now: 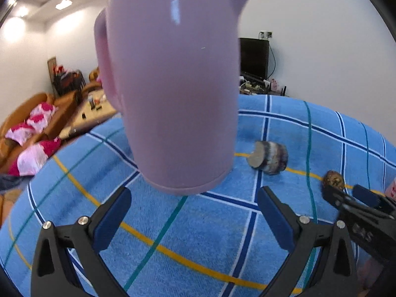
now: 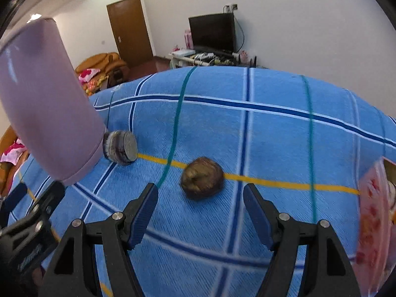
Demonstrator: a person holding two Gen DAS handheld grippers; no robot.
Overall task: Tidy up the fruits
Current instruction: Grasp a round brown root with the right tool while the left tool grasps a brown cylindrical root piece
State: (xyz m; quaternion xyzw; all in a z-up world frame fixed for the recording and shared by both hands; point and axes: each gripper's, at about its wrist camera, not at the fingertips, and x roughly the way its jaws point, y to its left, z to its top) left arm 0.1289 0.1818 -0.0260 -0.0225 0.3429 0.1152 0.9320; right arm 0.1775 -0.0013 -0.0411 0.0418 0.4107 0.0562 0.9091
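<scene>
A tall lilac pitcher stands on the blue checked cloth just beyond my open, empty left gripper. It also shows at the left of the right wrist view. A cut purple-and-white fruit piece lies on its side right of the pitcher and shows in the right wrist view. A round brown fruit lies just ahead of my open, empty right gripper. It also shows at the far right of the left wrist view, by the right gripper's fingers.
A pink patterned container stands at the right edge of the cloth. Beyond the table are a TV on a stand, a brown door and orange sofas with pink cushions.
</scene>
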